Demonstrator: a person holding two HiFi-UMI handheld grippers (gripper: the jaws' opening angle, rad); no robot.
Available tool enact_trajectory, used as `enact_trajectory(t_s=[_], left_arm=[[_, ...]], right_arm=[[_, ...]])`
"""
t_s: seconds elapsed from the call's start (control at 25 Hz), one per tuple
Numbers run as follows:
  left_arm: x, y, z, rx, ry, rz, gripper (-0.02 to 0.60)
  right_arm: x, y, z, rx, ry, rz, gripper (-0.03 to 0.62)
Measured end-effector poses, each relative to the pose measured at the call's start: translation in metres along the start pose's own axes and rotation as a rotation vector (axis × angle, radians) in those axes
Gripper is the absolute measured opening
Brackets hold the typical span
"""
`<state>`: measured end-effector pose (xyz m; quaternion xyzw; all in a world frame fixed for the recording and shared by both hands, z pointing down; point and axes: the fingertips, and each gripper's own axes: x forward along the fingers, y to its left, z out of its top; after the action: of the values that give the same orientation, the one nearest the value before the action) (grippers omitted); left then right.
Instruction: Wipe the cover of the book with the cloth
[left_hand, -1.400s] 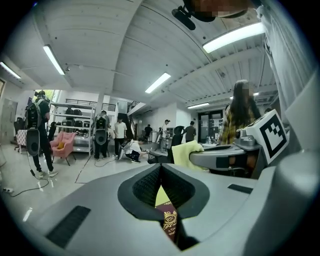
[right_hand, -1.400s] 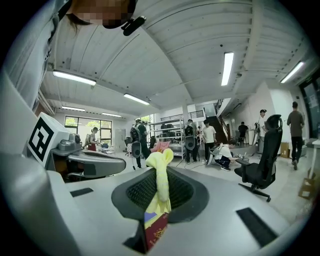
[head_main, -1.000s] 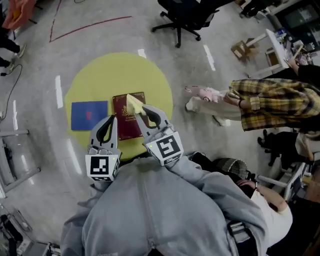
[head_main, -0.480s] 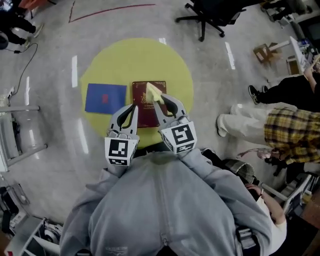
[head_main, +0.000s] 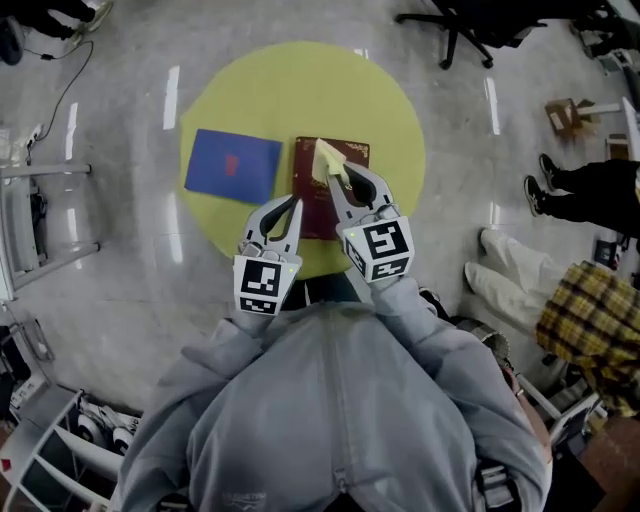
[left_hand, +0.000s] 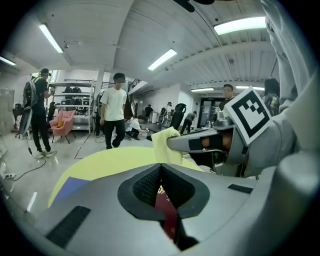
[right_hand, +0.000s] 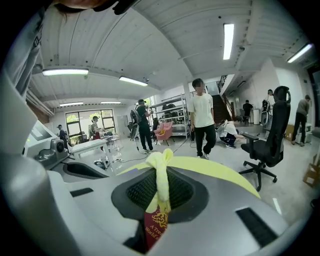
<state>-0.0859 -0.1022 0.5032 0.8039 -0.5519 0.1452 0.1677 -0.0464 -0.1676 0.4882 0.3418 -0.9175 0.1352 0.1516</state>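
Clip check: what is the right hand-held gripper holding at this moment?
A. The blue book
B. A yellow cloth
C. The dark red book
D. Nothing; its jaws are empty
B. In the right gripper view, the right hand-held gripper has its jaws pinched on the yellow cloth, which hangs over the dark red book.

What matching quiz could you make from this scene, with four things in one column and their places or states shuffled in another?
Things:
1. yellow cloth
2. red book
3. blue book
4. left gripper

Places or states:
a. shut, holding nothing
b. on the yellow table, left of the other book
c. pinched in the right gripper
d. beneath both grippers

Pairs: 1-c, 2-d, 3-b, 4-a
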Motion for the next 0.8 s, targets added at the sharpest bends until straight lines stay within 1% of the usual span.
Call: enact_trajectory(t_s=[0.2, 0.36, 0.44, 0.6, 0.8], left_arm=[[0.007, 0.007, -0.025, -0.018, 0.038, 0.012, 0.018], [0.009, 0.008, -0.041, -0.037, 0.074, 0.018, 0.018], [0.009, 0.010, -0.048, -0.046, 0.089, 0.022, 0.018], [0.009, 0.012, -0.064, -0.059, 0.127, 0.022, 0.018], [0.015, 0.012, -0.084, -0.071, 0.175, 0.020, 0.018]], right_arm=[[0.028, -0.001, -0.020, 0.029, 0.050, 0.048, 0.057], [0.046, 0.000, -0.037, 0.080, 0.141, 0.103, 0.057], [0.055, 0.002, -0.046, 0.112, 0.186, 0.127, 0.057], [0.070, 0.001, -0.056, 0.210, 0.259, 0.158, 0.057], [0.087, -0.007, -0.068, 0.190, 0.351, 0.150, 0.057]])
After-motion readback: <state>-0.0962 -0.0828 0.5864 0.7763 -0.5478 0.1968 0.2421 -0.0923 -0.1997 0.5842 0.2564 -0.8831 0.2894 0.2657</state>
